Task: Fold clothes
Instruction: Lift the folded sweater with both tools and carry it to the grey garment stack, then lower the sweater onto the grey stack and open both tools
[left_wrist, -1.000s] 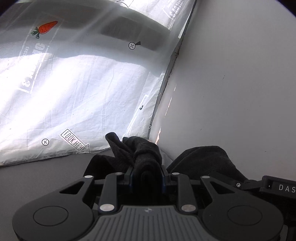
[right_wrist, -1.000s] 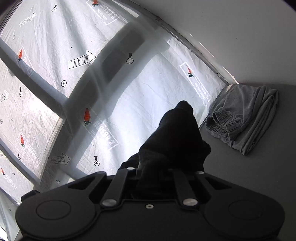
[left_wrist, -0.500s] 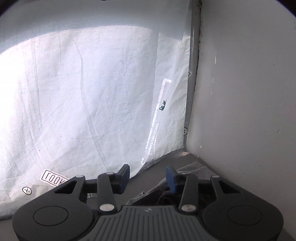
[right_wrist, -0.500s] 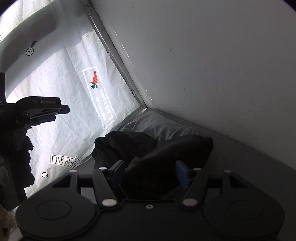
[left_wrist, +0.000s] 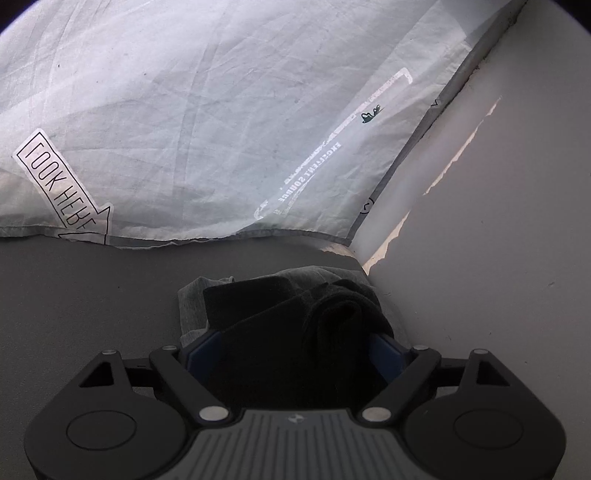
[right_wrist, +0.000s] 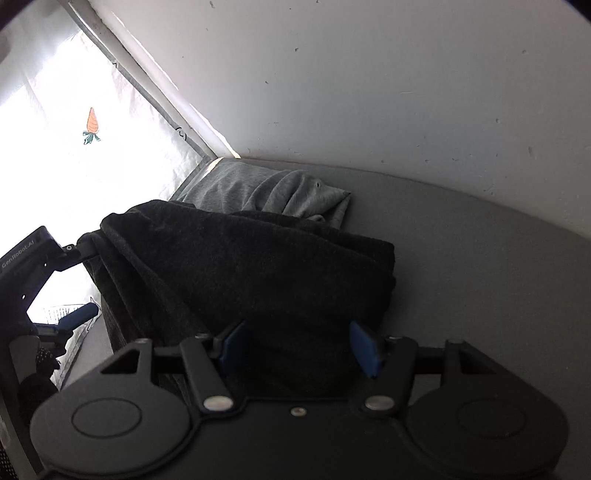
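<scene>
A folded black garment lies on top of a folded grey garment in the far corner of the dark grey table. It also shows in the left wrist view, with the grey garment peeking out under it. My left gripper is open, its blue pads on either side of the black cloth. My right gripper is open too, jaws wide around the near edge of the black garment. The left gripper's fingers show at the left of the right wrist view.
A white printed sheet with carrot and arrow marks hangs behind the table, bright from backlight. A white wall bounds the right side and meets the sheet at the corner. Bare grey tabletop lies right of the pile.
Both grippers carried the black garment to the corner, set it on the grey garment and opened. The jaws were shut on the cloth one second ago and now stand wide.
</scene>
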